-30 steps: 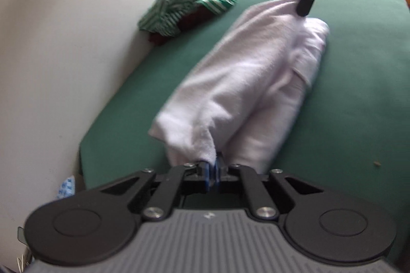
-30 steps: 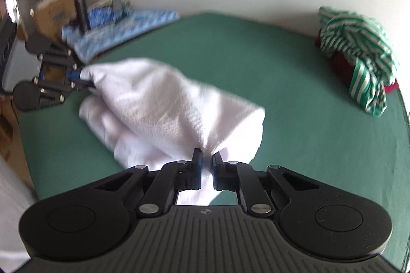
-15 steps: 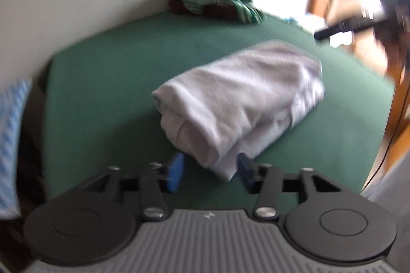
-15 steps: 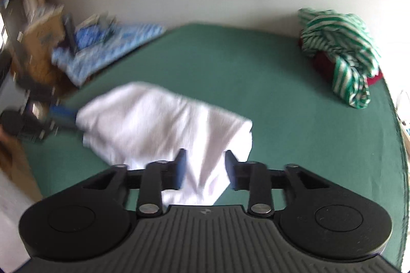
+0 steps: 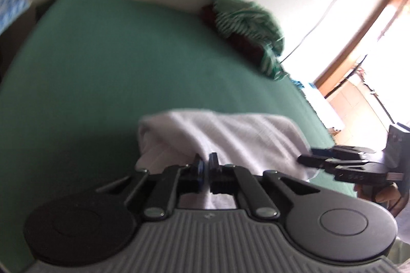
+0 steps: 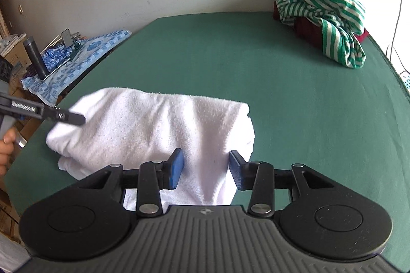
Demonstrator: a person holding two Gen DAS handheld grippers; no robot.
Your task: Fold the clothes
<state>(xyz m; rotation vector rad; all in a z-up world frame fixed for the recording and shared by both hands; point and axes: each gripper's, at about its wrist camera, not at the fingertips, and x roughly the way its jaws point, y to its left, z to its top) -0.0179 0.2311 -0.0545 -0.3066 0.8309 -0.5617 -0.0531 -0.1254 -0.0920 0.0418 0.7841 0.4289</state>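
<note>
The left gripper [image 5: 207,165] is closed, its tip at one end of the white towel [image 6: 153,129], while the right gripper [image 6: 206,166] stands parted over the other end, pads clear of it.

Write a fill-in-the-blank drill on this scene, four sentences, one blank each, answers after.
1. The white towel lies folded on a ____ surface.
2. The right gripper has its jaws ____, the towel between them.
3. The left gripper has its jaws ____.
4. The crumpled shirt by the wall has green and ____ stripes.

Answers: green; open; shut; white
</note>
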